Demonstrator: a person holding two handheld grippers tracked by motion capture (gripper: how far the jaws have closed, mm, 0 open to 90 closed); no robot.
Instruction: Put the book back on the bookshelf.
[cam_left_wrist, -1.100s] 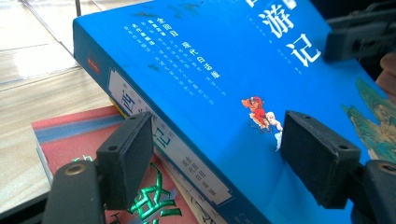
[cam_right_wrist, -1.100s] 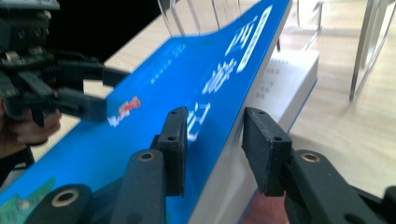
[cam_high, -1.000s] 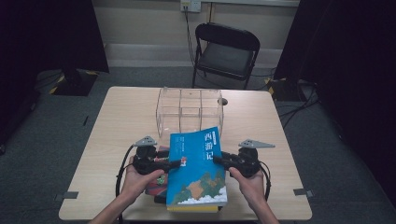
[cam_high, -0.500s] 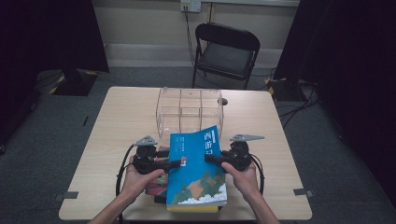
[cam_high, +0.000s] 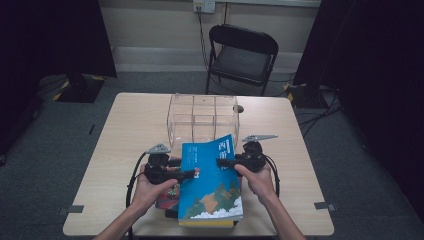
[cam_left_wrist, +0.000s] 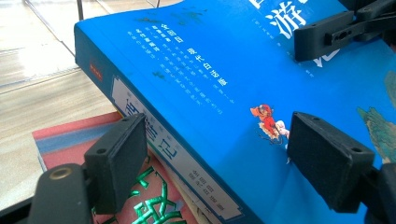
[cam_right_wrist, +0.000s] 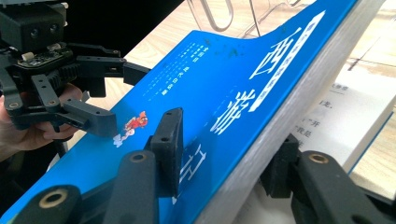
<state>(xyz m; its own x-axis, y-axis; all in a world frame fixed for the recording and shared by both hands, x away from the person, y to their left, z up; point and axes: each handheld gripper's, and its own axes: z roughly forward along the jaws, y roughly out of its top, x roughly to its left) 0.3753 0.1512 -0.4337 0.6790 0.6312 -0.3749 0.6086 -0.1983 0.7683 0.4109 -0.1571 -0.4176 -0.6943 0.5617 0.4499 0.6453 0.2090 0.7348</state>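
Clearly, the left gripper (cam_high: 192, 174) had its jaws around the spine edge of the blue book (cam_high: 212, 182). One jaw lay on the cover just beside a small red figure and the other stood at the spine with a slight gap, so the jaws were released and had just been opening. The right gripper (cam_high: 221, 162) reached over the opposite, page edge of the same book. Its upper jaw lay on the cover near the large white characters and its lower jaw sat under the block of pages; whether they really pressed the book I cannot tell.

The blue book was tilted, its far end raised and its near end resting on a stack. Under its spine side lay a red book (cam_left_wrist: 154, 198) with green letters, and under the page side an open book (cam_right_wrist: 348, 121) showed white printed pages. Behind the books a clear plastic box (cam_high: 202, 117) with compartments stood on the tabletop (cam_high: 125, 130). Beyond the tabletop stood a black folding chair (cam_high: 242, 52).
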